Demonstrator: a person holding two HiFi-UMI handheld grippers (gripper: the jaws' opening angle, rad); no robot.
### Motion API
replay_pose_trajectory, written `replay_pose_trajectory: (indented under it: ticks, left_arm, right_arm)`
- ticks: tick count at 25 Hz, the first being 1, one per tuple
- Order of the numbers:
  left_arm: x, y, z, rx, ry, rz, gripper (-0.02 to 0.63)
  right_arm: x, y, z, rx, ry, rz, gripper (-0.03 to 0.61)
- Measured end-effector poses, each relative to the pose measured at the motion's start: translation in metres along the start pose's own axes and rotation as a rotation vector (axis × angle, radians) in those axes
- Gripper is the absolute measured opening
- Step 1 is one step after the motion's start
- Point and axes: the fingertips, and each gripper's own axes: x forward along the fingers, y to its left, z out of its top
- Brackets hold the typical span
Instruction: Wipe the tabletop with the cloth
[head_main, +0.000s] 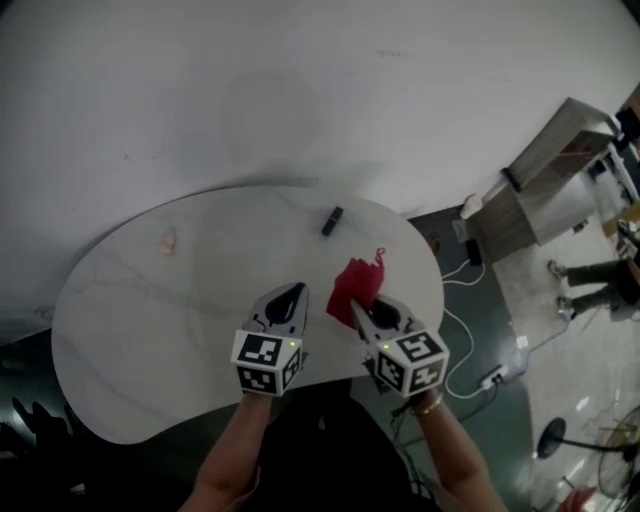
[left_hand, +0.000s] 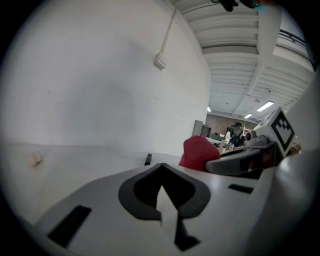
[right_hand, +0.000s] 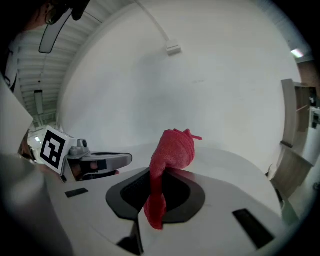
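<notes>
A red cloth is pinched in my right gripper, whose jaws are shut on it above the white tabletop. In the right gripper view the cloth stands up out of the jaws, with a tail hanging down toward the camera. My left gripper hovers just left of it, shut and empty. The left gripper view shows the cloth as a red bunch at the right, beside the right gripper's body.
A small black object lies on the table beyond the cloth. A faint tan stain marks the table's left part. Off the table's right edge are cables, a wooden cabinet and a person's legs.
</notes>
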Motion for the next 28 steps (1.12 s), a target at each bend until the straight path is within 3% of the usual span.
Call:
replay_pose_trajectory:
  ticks: [9,12,16,21,28]
  left_arm:
    - [-0.026,0.054,-0.016,-0.074,0.014,0.196,0.003]
    - [-0.039,0.067,-0.027,-0.105,0.028,0.253,0.003]
    - [-0.045,0.072,-0.039,-0.138,0.042,0.286,0.003]
    - [-0.034,0.061,-0.042,-0.137,0.051,0.257,0.003]
    - [0.004,0.024,-0.029,-0.078,0.052,0.14,0.003]
  right_arm:
    - [0.087,0.062,-0.017,-0.061,0.168,0.265,0.046]
    - [0.107,0.079,-0.031,-0.086,0.246,0.307,0.046]
    - [0.12,0.073,-0.049,-0.117,0.345,0.288,0.046]
    - [0.113,0.047,-0.057,-0.103,0.434,0.229,0.046]
    - [0.08,-0.038,-0.07,-0.077,0.506,0.023,0.046]
